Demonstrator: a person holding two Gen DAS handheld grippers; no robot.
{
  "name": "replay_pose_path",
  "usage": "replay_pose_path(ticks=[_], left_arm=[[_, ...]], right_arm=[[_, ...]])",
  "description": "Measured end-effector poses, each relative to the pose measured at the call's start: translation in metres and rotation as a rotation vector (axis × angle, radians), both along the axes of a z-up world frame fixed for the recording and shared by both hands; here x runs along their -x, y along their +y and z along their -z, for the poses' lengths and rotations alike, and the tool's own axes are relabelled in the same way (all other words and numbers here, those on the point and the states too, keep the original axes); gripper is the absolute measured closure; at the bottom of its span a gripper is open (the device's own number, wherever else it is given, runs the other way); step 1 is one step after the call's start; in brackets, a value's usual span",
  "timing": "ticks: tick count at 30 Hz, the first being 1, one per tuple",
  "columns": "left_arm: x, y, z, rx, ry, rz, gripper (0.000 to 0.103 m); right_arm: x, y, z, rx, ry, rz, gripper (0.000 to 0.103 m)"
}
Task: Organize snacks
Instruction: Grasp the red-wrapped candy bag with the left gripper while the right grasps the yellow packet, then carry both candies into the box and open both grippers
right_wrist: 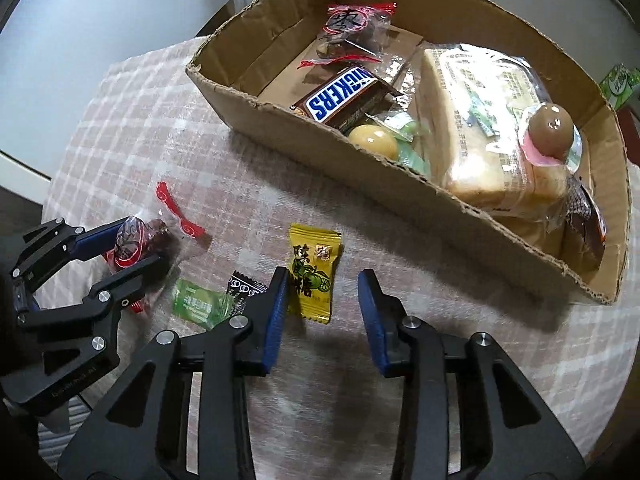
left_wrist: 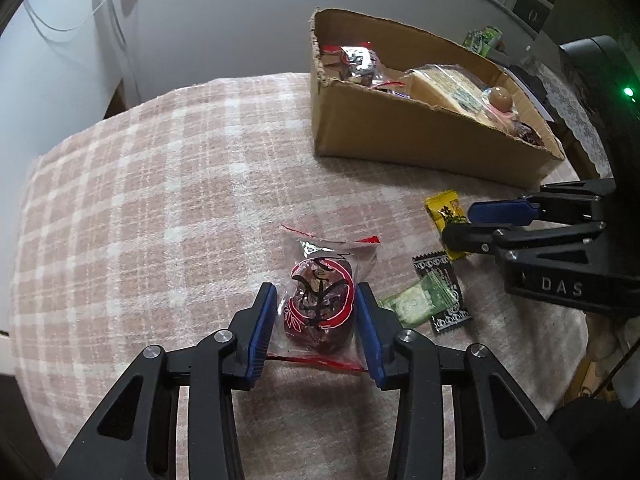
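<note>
A clear red-trimmed packet of dark dates (left_wrist: 320, 300) lies on the checked cloth between the pads of my left gripper (left_wrist: 316, 308); the jaws sit close on both sides, and I cannot tell whether they touch it. The same packet shows in the right wrist view (right_wrist: 138, 242). My right gripper (right_wrist: 323, 280) is open and empty, straddling a yellow candy (right_wrist: 314, 272) on the cloth. A green packet (right_wrist: 200, 306) and a black packet (right_wrist: 244, 286) lie to its left. The cardboard box (right_wrist: 400, 196) holds a Snickers bar (right_wrist: 340, 96), bread (right_wrist: 488, 120) and other snacks.
The pink checked cloth (left_wrist: 160, 200) covers a round table. Its edge drops off at left and front. A green box (left_wrist: 482, 38) stands behind the cardboard box. A dark device with a green light (left_wrist: 628, 92) is at far right.
</note>
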State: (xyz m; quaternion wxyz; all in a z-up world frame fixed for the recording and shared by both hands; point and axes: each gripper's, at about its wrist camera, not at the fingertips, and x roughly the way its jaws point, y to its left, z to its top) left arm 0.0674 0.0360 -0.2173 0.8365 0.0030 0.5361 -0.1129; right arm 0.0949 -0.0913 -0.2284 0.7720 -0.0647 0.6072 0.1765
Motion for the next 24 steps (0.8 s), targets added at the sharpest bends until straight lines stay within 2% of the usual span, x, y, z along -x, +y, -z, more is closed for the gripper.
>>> replay_pose_path(ticks=[6, 8, 9, 10, 19, 24], left_arm=[[-0.005, -0.005, 0.001, 0.009, -0.017, -0.014, 0.065], [-0.004, -0.003, 0.001, 0.023, -0.023, -0.026, 0.068], [-0.004, -0.001, 0.000, 0.030, -0.025, -0.033, 0.068], [-0.003, 0.001, 0.001, 0.035, -0.025, -0.037, 0.069], [0.003, 0.005, -0.004, 0.046, -0.025, -0.072, 0.071], [0.005, 0.001, -0.012, 0.046, -0.034, -0.069, 0.071]], right_arm=[[-0.003, 0.019, 0.003, 0.027, -0.022, -0.040, 0.066], [-0.003, 0.025, 0.003, 0.031, -0.027, -0.056, 0.070], [-0.003, 0.025, 0.003, 0.027, -0.024, -0.058, 0.079], [-0.002, 0.025, 0.002, 0.021, -0.020, -0.057, 0.081], [0.011, 0.025, -0.001, -0.006, -0.013, -0.071, 0.086], [0.004, 0.001, -0.006, -0.032, -0.018, -0.073, 0.089]])
